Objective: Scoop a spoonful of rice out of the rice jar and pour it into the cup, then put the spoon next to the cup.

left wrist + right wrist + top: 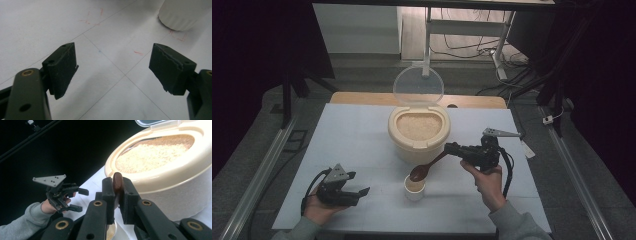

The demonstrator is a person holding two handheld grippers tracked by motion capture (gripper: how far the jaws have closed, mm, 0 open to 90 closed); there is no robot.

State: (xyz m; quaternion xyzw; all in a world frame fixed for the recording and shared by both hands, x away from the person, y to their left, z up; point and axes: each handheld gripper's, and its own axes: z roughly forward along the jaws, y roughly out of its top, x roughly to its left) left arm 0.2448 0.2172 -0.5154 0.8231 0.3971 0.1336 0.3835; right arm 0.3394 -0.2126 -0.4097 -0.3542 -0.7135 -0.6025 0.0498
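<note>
A cream rice container [398, 131] stands mid-table, its clear lid [418, 86] raised and pale grains [152, 152] filling it. In front stands a small white cup [414, 192] with some grains inside. My right gripper [453, 149] is shut on the handle of a brown spoon [419, 172], whose bowl hovers just over the cup's rim. In the right gripper view the handle's end [117, 179] is pinched between the jaws. My left gripper [360, 184] rests low at the front left, open and empty, its fingers [62, 67] wide apart over the bare table.
The table is covered with a white sheet [357, 140]; a wooden edge [362, 97] shows behind it. The cup's base [181, 15] sits ahead and to the right of the left jaws. Metal rails [259, 175] run along both sides of the table.
</note>
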